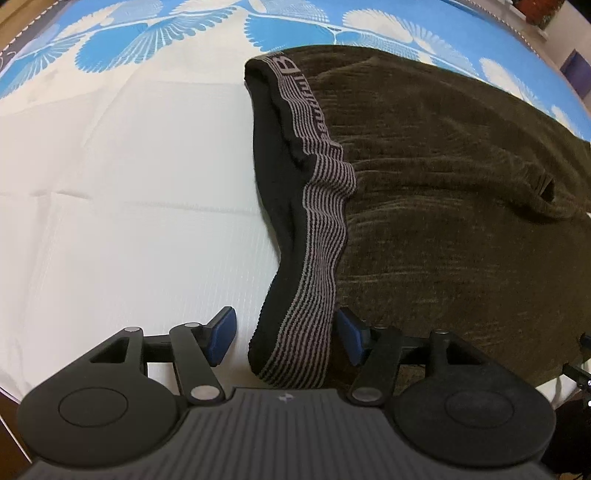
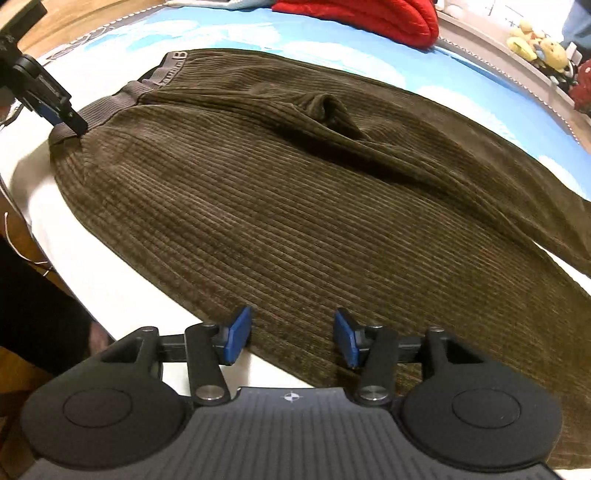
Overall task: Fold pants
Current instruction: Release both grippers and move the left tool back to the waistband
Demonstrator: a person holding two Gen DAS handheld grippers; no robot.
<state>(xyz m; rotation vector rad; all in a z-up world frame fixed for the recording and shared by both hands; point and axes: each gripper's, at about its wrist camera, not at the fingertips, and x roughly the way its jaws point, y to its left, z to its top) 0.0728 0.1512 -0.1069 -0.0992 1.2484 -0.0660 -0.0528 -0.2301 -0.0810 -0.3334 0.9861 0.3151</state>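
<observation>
Leftmost, the white bed sheet spreads bare under a blue border printed with white fan shapes. Next, the left gripper hovers with fingers released, straddling the striped waistband at its near end. Brown corduroy pants lie flat on the bed, waistband to the left. Over their near edge, the right gripper has its fingers parted, grasping nothing. Farther right, a red blanket and plush toys edge the room.
</observation>
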